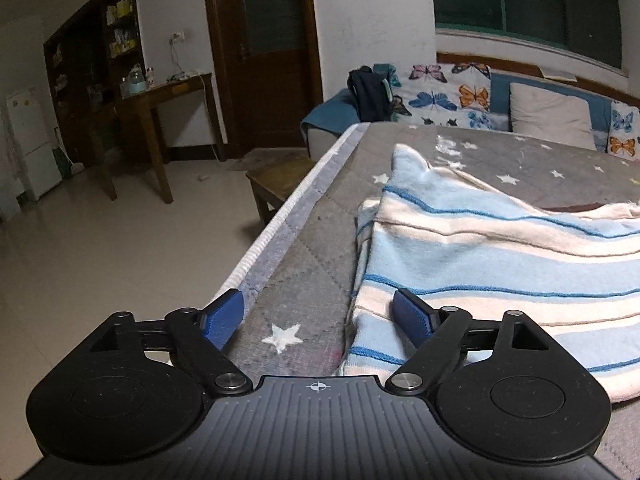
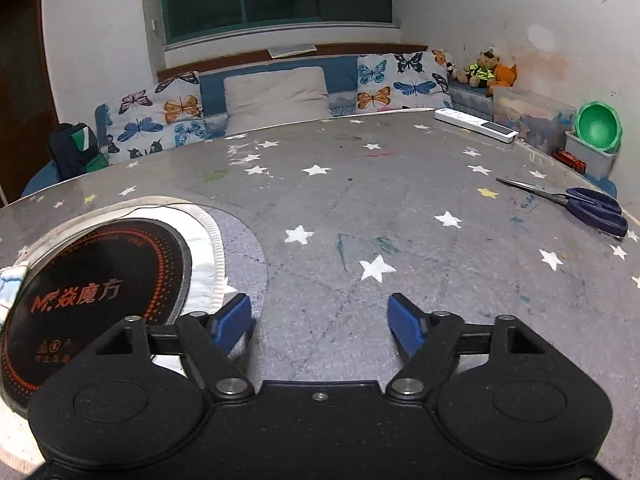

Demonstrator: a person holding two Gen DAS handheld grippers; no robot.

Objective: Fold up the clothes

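Both tongs, left tongs (image 1: 318, 322) and right tongs (image 2: 320, 320), gape beside rumpled blue-striped garment (image 1: 500, 264).

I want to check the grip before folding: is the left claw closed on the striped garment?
No, the left claw is open, with one finger over the striped garment and the other beside the table edge.

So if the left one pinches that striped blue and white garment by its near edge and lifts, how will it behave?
The striped garment will probably be floppy: it already lies in soft folds and ridges on the star-print cover. It looks like thin knit, so likely light. A single pinch by the open left hand-held gripper would likely let the rest drape and drag rather than lift flat.
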